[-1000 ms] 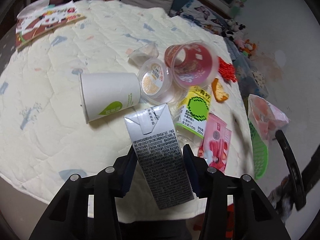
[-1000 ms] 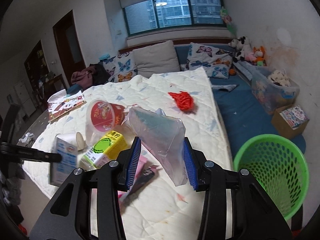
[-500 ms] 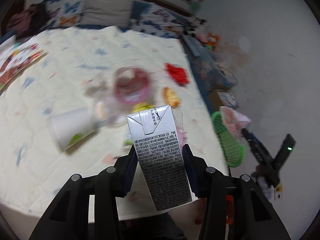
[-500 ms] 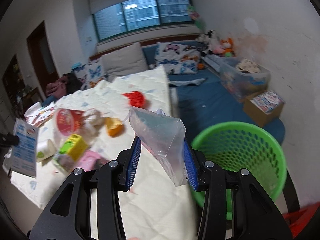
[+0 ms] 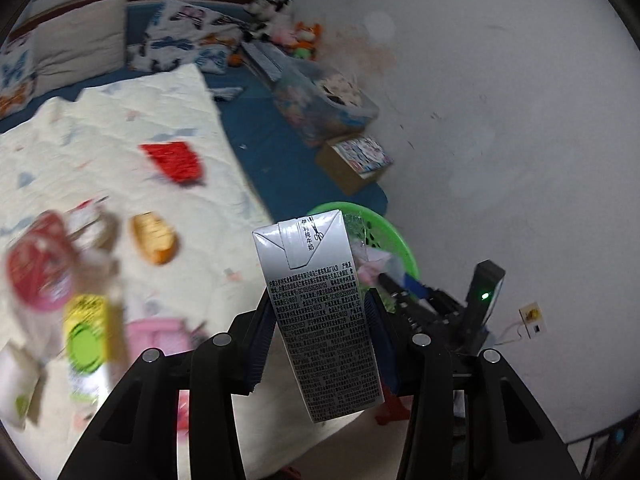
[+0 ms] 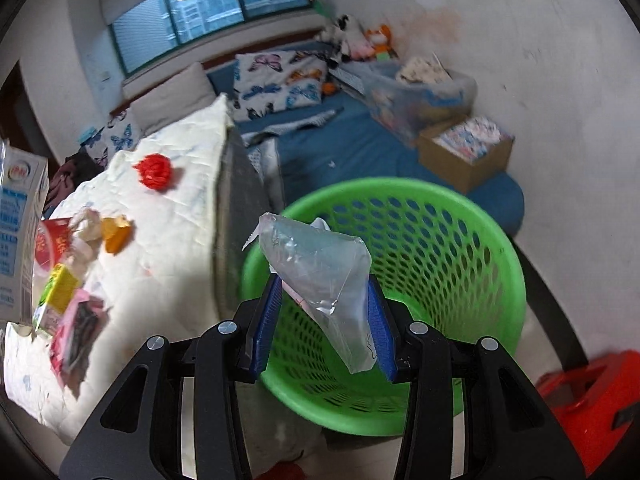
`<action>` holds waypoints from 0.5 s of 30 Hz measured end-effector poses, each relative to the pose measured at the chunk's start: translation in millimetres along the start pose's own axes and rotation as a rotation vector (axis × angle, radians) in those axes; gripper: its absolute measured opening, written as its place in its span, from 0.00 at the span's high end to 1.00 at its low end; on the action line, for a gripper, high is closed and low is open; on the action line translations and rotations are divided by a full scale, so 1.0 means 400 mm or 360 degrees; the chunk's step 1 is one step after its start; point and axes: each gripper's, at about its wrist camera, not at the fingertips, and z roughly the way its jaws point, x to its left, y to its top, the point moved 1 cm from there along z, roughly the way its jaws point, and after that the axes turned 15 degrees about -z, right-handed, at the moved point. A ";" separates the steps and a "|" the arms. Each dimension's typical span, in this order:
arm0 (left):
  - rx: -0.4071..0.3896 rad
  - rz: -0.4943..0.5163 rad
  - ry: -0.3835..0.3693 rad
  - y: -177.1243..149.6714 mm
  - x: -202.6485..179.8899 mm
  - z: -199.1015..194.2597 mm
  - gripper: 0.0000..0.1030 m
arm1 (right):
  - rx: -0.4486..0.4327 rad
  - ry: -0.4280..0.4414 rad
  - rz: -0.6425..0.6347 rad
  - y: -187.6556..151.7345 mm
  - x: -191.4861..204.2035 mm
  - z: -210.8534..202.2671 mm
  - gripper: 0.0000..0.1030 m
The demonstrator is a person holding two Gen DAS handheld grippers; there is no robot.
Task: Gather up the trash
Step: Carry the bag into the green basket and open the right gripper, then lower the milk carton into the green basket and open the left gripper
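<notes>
A: Was the trash in the green basket [image 6: 460,240] yet?

B: No. The right gripper [image 6: 326,320] squeezed a clear bag [image 6: 324,272] above it. The left gripper [image 5: 318,340] gripped a milk carton [image 5: 320,312] nearby. Cups and wrappers lay on the bed [image 5: 120,152].

A home bedroom: bed [image 6: 172,216] with butterfly pillows [image 6: 276,84], stuffed toys [image 6: 360,38] by the window [image 6: 208,4]

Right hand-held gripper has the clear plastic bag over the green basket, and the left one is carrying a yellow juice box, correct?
Not quite. The left hand-held gripper holds a grey milk carton, as the left wrist view shows; the yellow juice box lies on the bed. The rest stands: the right hand-held gripper has the clear plastic bag over the green basket.
</notes>
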 end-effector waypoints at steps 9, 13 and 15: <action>0.0166 0.0136 0.0006 0.045 -0.112 0.184 0.58 | 0.0103 0.0041 0.0120 -0.044 -0.075 0.085 0.51; 0.0225 0.0153 0.0002 0.060 -0.133 0.260 0.58 | 0.0089 0.0038 0.0145 -0.054 -0.092 0.087 0.41; 0.0247 0.0169 0.0016 0.066 -0.141 0.293 0.58 | 0.0082 0.0029 0.0178 -0.060 -0.108 0.085 0.39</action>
